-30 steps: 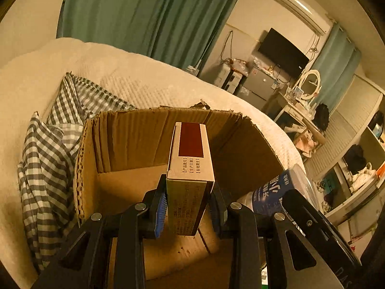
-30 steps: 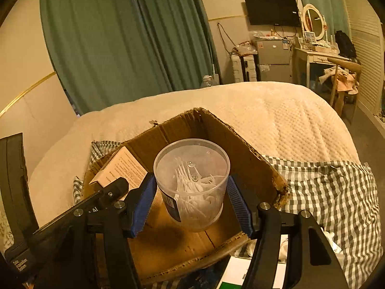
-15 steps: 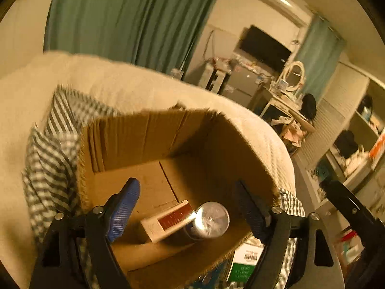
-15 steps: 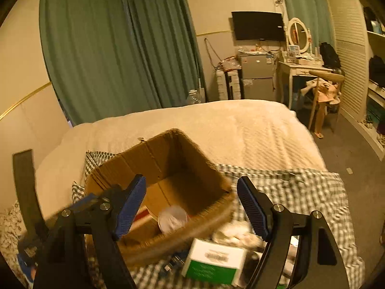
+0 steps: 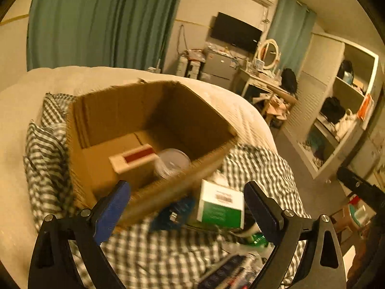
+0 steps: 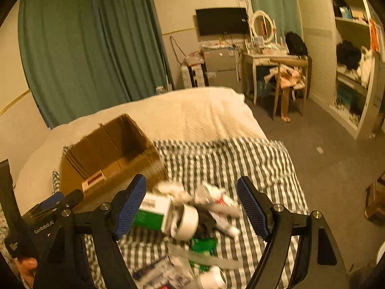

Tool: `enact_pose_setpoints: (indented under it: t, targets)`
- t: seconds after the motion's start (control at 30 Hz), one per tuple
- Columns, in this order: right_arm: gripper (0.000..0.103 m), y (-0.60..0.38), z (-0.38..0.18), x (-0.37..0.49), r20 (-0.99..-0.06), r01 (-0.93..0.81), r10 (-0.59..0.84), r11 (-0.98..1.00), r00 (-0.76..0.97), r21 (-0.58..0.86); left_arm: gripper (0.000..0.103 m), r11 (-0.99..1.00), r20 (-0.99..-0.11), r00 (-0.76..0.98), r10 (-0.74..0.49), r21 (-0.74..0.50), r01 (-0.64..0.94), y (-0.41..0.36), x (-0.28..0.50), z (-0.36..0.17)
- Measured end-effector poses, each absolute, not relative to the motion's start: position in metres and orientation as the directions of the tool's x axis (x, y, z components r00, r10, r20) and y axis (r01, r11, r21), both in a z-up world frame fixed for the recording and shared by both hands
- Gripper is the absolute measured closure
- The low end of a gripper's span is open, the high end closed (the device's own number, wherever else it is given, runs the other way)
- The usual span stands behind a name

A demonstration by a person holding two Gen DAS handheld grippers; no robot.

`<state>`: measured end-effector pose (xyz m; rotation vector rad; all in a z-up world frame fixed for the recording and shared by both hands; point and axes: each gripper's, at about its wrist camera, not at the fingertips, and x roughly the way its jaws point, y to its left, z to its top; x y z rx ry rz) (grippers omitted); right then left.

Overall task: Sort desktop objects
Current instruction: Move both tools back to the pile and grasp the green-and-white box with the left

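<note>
An open cardboard box [image 5: 101, 110] [image 6: 79, 159] sits on a checked cloth on the bed. Inside it lie a cream carton with a red panel [image 5: 134, 157] [image 6: 93, 180] and a clear plastic cup [image 5: 172, 162]. My left gripper [image 5: 187, 204] is open and empty, just in front of the box. My right gripper [image 6: 191, 204] is open and empty above a pile of loose items: a green and white box [image 6: 151, 213] [image 5: 220, 204], a roll of white tape [image 6: 187, 220], and white tubes [image 6: 216, 200].
The checked cloth [image 6: 228, 159] covers the near part of a white bed [image 6: 192, 113]. More small items lie at the cloth's near edge [image 6: 168, 272]. Beyond the bed are green curtains, a desk with a chair [image 6: 286, 79] and shelves [image 5: 336, 110].
Both grippers let go of the carton and the cup, which now lie in the box. Both have since pulled back and swung right, over the pile of items.
</note>
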<state>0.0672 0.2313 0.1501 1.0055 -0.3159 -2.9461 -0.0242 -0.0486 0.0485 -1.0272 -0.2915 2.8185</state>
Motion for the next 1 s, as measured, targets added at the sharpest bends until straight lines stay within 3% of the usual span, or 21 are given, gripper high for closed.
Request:
enact_pose_setpoints:
  t: [0.17,0.4,0.53,0.9,1.0]
  targets:
    - [0.025,0.256,0.113,0.078,-0.637,-0.089,-0.069,-0.973,-0.768,0.212,0.006,-0.975,-0.593,-0.775,0.216,-0.178,-0.135,-0.008,-0.012,0.031]
    - [0.025,0.288,0.068,0.074,-0.677,-0.120,-0.066,-0.967,-0.733,0.224,0.005,-0.971,-0.632,-0.740,0.232,-0.101,-0.218,0.031,-0.020,-0.019]
    - [0.022,0.296,0.052,0.073,-0.682,-0.121,-0.075,-0.964,-0.727,0.235,0.005,-0.971,-0.674,-0.701,0.233,-0.125,-0.204,0.035,-0.037,-0.040]
    - [0.022,0.303,0.040,0.072,-0.683,-0.108,-0.112,-0.956,-0.722,0.271,0.000,-0.980,-0.711,-0.700,0.071,0.081,-0.182,0.052,-0.059,-0.073]
    - [0.022,0.299,0.041,0.072,-0.683,-0.098,-0.114,-0.960,-0.722,0.264,0.003,-0.983,-0.724,-0.675,0.142,-0.023,-0.183,0.043,-0.066,-0.076]
